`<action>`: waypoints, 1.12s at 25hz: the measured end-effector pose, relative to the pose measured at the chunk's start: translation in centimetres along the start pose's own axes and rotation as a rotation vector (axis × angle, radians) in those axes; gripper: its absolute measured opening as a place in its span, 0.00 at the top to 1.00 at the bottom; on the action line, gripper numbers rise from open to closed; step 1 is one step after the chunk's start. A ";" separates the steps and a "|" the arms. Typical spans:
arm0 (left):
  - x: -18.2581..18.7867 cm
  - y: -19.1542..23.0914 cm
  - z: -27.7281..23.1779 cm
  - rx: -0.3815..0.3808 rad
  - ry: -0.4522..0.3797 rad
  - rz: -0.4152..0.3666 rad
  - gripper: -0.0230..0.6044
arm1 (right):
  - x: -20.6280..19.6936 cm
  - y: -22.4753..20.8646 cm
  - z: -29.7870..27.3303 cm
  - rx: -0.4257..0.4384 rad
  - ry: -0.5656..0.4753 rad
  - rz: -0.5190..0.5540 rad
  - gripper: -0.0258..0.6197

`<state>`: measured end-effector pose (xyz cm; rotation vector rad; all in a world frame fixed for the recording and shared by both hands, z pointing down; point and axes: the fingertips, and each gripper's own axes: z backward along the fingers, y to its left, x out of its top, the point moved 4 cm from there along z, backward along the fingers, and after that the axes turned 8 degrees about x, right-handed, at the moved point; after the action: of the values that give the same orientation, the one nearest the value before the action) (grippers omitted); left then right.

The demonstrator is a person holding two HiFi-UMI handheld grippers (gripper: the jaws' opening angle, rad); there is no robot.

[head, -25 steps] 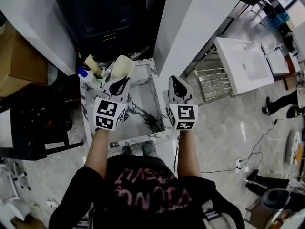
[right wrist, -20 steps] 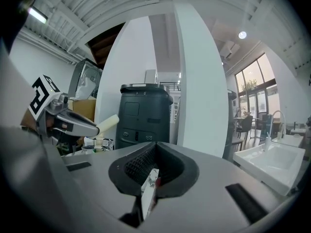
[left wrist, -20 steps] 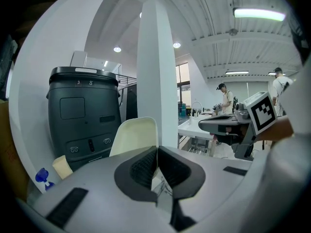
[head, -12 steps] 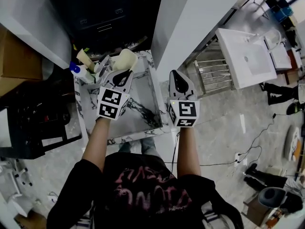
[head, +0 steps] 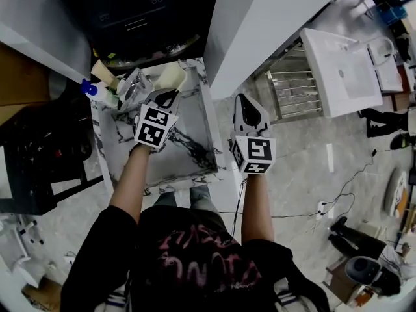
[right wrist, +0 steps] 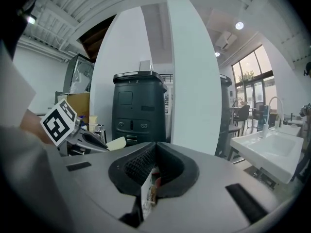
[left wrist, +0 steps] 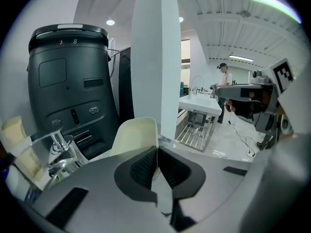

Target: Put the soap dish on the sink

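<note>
The cream soap dish (head: 171, 77) hangs over the back part of the marble sink (head: 188, 145), close to the faucet (head: 133, 83). My left gripper (head: 168, 95) is shut on the dish's near rim. In the left gripper view the soap dish (left wrist: 133, 136) stands upright, its thin edge pinched by the left gripper (left wrist: 156, 149). My right gripper (head: 244, 104) hovers right of the sink's rim, over the floor. Its jaws are closed in the right gripper view (right wrist: 155, 147), which shows the left gripper's marker cube (right wrist: 59, 121) at the left.
A blue-capped bottle (head: 97, 93) and a cream bottle (head: 103, 71) stand at the sink's back left corner. A tall black machine (head: 143, 12) rises behind it and a white pillar (head: 260, 18) to its right. A white basin (head: 341, 70) and a metal rack (head: 292, 90) are further right.
The head view has drifted, so the sink sits further left and higher. My left gripper still holds the dish over the sink's back. The right gripper stays shut beside the sink.
</note>
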<state>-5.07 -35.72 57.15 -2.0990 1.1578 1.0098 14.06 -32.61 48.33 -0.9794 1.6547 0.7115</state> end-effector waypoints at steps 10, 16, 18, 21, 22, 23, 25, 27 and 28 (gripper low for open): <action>-3.9 0.1 -5.4 -0.028 0.142 0.008 0.92 | -3.3 -2.4 -1.8 -0.005 0.068 -0.022 0.94; -5.4 0.2 -7.3 -0.038 0.196 0.016 0.92 | -4.5 -3.4 -2.6 -0.013 0.087 -0.032 0.94; -5.7 0.1 -7.6 -0.038 0.204 0.010 0.92 | -4.7 -3.6 -2.6 -0.015 0.093 -0.032 0.94; -5.9 -0.1 -7.8 -0.044 0.210 0.002 0.92 | -5.0 -3.9 -2.6 -0.021 0.101 -0.036 0.94; -5.9 -0.1 -7.9 -0.047 0.211 -0.004 0.92 | -5.1 -4.0 -2.5 -0.023 0.103 -0.037 0.94; -5.9 -0.2 -8.0 -0.048 0.213 -0.008 0.92 | -5.1 -4.0 -2.5 -0.025 0.104 -0.038 0.94; -5.9 -0.1 -8.0 -0.047 0.214 -0.007 0.92 | -5.2 -4.1 -2.4 -0.027 0.106 -0.038 0.94; -5.9 -0.1 -8.2 -0.045 0.212 -0.009 0.92 | -5.2 -4.1 -2.4 -0.028 0.110 -0.036 0.94; -5.9 -0.1 -8.2 -0.043 0.212 -0.011 0.92 | -5.3 -4.1 -2.4 -0.029 0.111 -0.035 0.94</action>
<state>-4.18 -38.94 66.66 -2.2878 1.2332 0.8289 17.21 -35.30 54.14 -1.0832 1.7230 0.6695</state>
